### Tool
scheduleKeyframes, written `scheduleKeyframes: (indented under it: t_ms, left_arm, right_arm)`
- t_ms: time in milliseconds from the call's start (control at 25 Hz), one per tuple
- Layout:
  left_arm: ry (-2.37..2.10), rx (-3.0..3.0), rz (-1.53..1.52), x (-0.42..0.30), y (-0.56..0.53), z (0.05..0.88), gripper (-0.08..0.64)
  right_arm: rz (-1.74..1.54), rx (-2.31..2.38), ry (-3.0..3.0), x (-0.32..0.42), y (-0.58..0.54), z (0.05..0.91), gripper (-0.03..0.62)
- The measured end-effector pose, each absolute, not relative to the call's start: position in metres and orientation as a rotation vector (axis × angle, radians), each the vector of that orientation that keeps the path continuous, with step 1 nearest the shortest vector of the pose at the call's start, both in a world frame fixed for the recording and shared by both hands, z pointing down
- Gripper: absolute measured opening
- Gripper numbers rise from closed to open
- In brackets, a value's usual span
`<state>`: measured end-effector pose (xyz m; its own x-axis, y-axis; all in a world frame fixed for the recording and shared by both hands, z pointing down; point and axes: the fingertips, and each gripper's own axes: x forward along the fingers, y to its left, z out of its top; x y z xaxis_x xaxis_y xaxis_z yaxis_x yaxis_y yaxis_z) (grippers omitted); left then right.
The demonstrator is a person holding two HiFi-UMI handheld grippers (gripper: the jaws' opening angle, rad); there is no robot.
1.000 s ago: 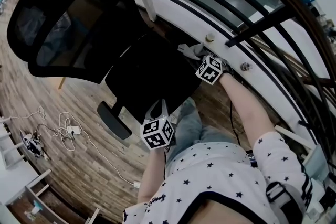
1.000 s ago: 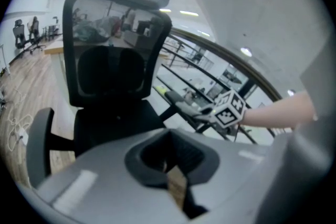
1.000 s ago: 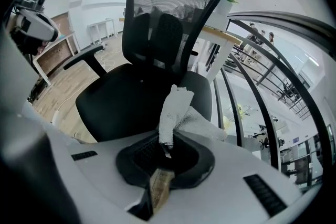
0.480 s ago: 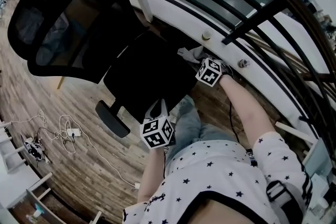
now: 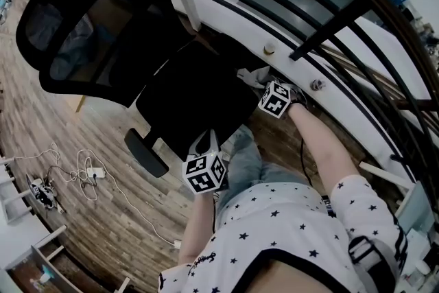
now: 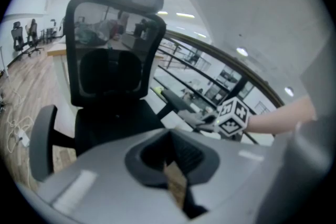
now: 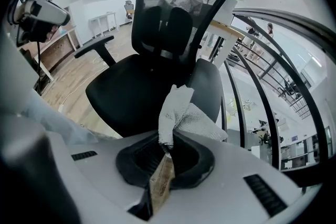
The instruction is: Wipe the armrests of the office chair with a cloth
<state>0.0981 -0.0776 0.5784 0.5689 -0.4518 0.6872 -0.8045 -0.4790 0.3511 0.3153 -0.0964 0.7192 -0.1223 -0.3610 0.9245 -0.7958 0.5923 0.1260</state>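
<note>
In the head view the right gripper (image 5: 266, 84) and the grey cloth (image 5: 254, 73) it holds sit at about 1 o'clock from the centre, on the railing side of the chair (image 5: 195, 103). Over the last second both have slid a little toward 5 o'clock, closer to the person. That looks like a wiping stroke along the right armrest, which the cloth and gripper hide here. The left gripper (image 5: 204, 141) hangs at 6 o'clock over the seat's front edge and has hardly moved. The left armrest (image 5: 145, 153) at 8 o'clock has nothing on it, so it probably remains to be wiped. In the left gripper view the left gripper (image 6: 170, 137) has its claw closed with nothing between the jaws. The chair fills the upper left, and the right armrest (image 6: 175, 98) runs toward 3 o'clock. The cloth (image 6: 197, 119) lies on its near end, just beside the other gripper's marker cube (image 6: 233, 116). In the right gripper view the right gripper (image 7: 167, 145) is clamped on a bunched corner of the cloth (image 7: 181, 113). The cloth stands up from the jaws in front of the right armrest (image 7: 208, 89), though contact cannot be judged from this view. No brand name or writing can be read anywhere; the only markings are the black-and-white squares on the cubes.
</note>
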Motion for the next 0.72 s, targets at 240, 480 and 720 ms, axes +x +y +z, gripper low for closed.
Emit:
scheduleKeyframes:
  t_ms: [240,480,720]
  left_arm:
    - [-1.024,2.154,0.673,0.096,-0.071,0.566,0.003]
    - [-1.032,2.176,0.674,0.095,-0.066,0.558,0.003]
    - [-1.04,2.203,0.649,0.094,-0.053,0.546,0.003]
  right_arm:
    - [0.493,1.018,-1.756,0.314,-0.079,0.696,0.028]
    - [0.439,1.074,-1.834,0.296,-0.071,0.662,0.028]
    - [0.441,1.166,-1.919,0.274,-0.054,0.629,0.028]
